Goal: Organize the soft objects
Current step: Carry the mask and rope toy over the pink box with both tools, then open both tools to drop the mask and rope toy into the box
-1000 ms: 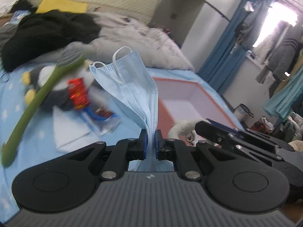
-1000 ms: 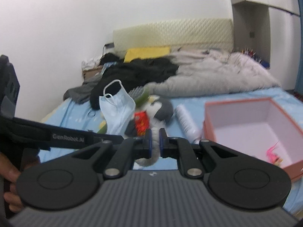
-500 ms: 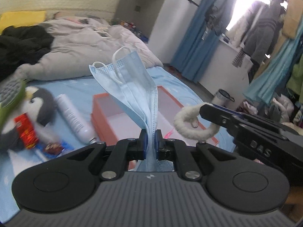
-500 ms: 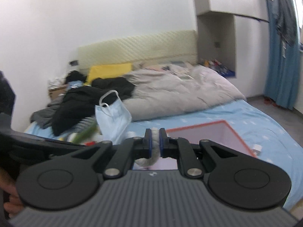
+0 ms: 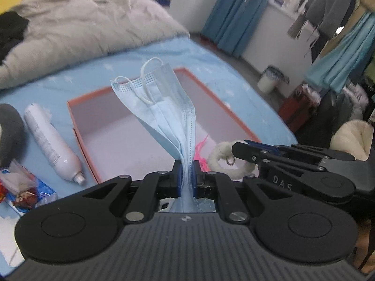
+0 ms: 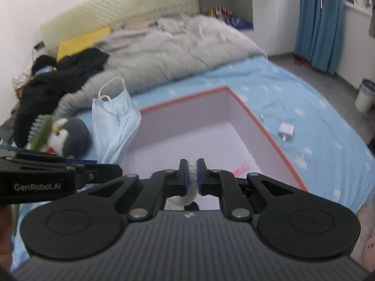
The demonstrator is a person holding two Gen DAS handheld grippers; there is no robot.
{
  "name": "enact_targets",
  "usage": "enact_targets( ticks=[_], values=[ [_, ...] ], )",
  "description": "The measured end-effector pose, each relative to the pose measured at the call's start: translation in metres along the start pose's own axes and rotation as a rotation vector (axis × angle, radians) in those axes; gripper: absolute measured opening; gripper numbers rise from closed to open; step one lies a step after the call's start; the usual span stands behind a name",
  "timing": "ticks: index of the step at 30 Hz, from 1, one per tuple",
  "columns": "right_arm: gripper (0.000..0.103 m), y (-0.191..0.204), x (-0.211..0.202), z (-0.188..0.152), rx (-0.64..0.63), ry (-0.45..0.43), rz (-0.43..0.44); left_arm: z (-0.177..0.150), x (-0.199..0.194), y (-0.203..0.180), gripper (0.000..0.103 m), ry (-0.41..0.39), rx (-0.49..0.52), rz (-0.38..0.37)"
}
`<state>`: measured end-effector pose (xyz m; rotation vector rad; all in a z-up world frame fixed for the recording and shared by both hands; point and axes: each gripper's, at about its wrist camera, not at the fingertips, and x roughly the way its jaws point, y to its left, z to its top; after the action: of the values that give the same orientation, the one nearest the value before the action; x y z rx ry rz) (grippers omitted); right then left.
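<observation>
The left claw [image 5: 186, 172] grips a blue mask [image 5: 161, 112] over the orange-rimmed box [image 5: 77, 138]. At its 3 o'clock, the right claw [image 6: 191, 172] pinches a fluffy white ring [image 5: 216, 157]. The box interior lies mostly bare.

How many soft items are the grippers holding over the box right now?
2. The blue face mask is pinched in the left gripper; the white fluffy ring is pinched in the right gripper. Both are above the open orange box.

The left gripper [image 5: 186, 172] tilts downward, jaws clamped on a mask [image 5: 164, 107]. Beside it the right gripper [image 6: 192, 172] tilts down too, jaws pinching a fluffy ring [image 5: 225, 159].
</observation>
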<state>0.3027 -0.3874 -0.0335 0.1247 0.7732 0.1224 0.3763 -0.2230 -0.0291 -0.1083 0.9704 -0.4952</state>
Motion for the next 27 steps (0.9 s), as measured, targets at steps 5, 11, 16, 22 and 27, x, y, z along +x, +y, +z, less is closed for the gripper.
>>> enact_targets(
  ticks=[5,11,16,22,27],
  values=[
    [0.012,-0.016,0.031,-0.006,0.028,0.091,-0.019,0.006,0.044,0.005,0.01,0.106,0.008,0.01],
    [0.013,-0.029,0.045,-0.017,0.059,0.151,-0.021,0.001,0.069,0.011,0.011,0.17,0.002,0.024],
    [0.037,-0.037,0.047,-0.018,0.088,0.164,-0.034,0.0,0.076,0.008,0.033,0.196,0.016,0.042],
    [0.04,-0.036,0.036,-0.022,0.08,0.133,-0.014,-0.007,0.053,-0.003,0.041,0.124,0.031,0.065],
    [0.04,-0.032,0.015,-0.02,0.069,0.058,-0.006,-0.01,0.023,-0.006,0.041,0.038,0.046,0.095]
  ],
)
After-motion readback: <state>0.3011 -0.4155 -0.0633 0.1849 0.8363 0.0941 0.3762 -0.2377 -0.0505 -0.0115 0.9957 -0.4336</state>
